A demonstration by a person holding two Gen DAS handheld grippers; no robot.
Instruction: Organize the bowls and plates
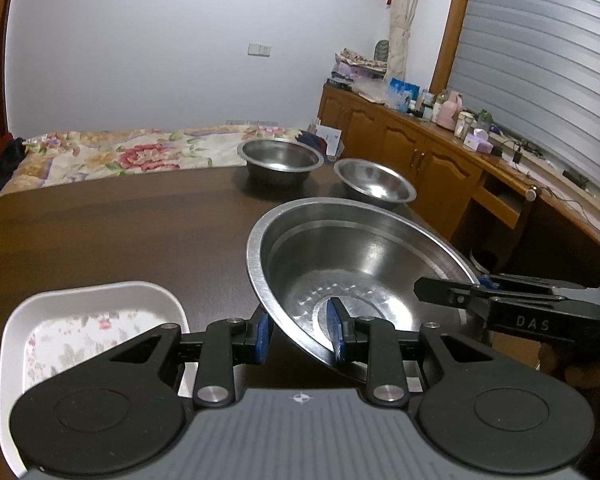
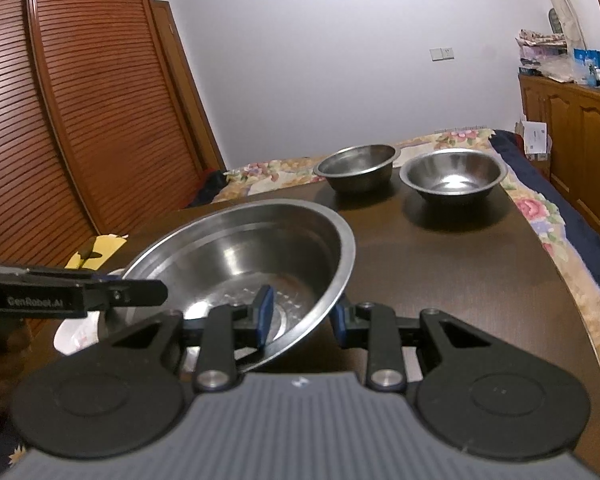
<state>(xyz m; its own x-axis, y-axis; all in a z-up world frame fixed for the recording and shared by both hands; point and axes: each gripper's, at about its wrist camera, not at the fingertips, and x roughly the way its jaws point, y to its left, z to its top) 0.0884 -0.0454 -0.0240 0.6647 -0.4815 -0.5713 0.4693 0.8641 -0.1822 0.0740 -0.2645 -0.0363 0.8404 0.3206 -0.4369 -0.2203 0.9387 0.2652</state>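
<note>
The large steel bowl point(image 1: 360, 276) is held tilted above the near worktop point(image 1: 120, 232), its rim straddled by the left claw point(image 1: 300, 334) and the right claw point(image 2: 302, 318). Two smaller bowls point(image 2: 358, 168) point(image 2: 452, 176) sit far right, unstacked; a white plate point(image 1: 88, 320) lies near left. Stacking seems barely begun.

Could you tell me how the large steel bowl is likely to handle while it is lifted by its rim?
The large steel bowl looks thin-walled, so probably stiff yet light. Its polished rim may slip between the pads of the left gripper and right gripper, each straddling it. Already tilted, it could swing if one side loosens.
</note>
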